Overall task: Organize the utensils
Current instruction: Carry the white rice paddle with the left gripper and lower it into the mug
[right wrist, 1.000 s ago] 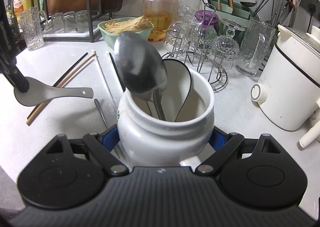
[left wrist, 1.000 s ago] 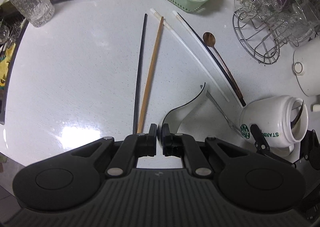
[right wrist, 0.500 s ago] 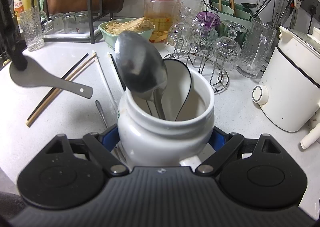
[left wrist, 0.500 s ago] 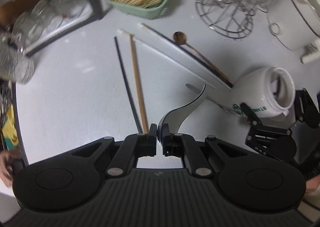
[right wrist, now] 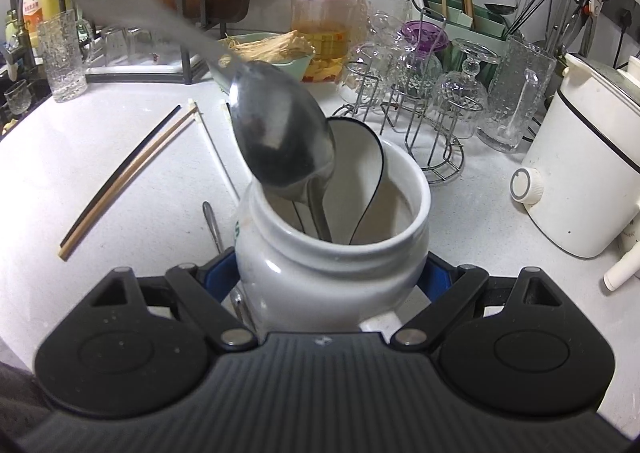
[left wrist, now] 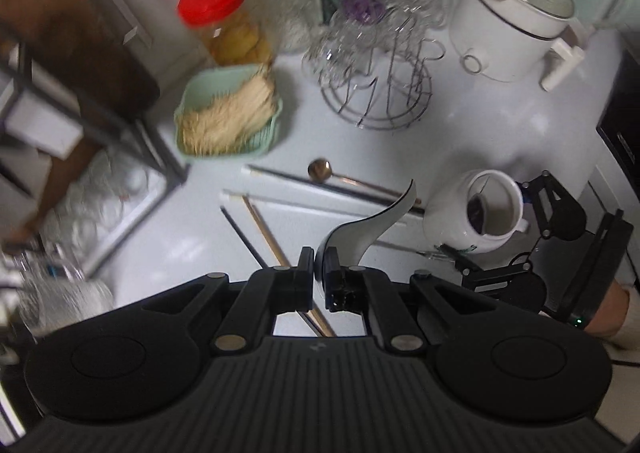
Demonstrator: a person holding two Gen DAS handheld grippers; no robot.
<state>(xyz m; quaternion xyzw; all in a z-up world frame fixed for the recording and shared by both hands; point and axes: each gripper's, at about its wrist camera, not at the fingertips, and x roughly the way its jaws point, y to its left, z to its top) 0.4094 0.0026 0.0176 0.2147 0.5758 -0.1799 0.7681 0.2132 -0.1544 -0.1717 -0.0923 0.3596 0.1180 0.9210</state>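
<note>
Left gripper (left wrist: 319, 269) pinched tight on the bowl end of a white ceramic spoon (left wrist: 370, 223), handle curving up and away toward the jar; grip unchanged from a second ago. Since then the left gripper has climbed well clear of the countertop (left wrist: 460, 133) and rolled: its view, earlier filled by counter close below, now takes in the red-lidded jar (left wrist: 224, 21), the green basket (left wrist: 228, 113), the wire glass rack (left wrist: 380, 93) and the white cooker (left wrist: 516, 25), all motion-blurred. In the right wrist view the held spoon, a second ago low at left beside the chopsticks, now shows blurred at upper left (right wrist: 132, 13), slanting down toward the jar. Right gripper (right wrist: 332, 277) has not moved, jaws clamped on both sides of the white jar (right wrist: 332, 265), which stands upright on the counter with a metal spoon (right wrist: 280, 133) and another white spoon (right wrist: 356, 173) inside. Black and wooden chopsticks (right wrist: 124, 181), white chopsticks and a small copper spoon (left wrist: 320, 170) lie where they did, left of the jar.
</note>
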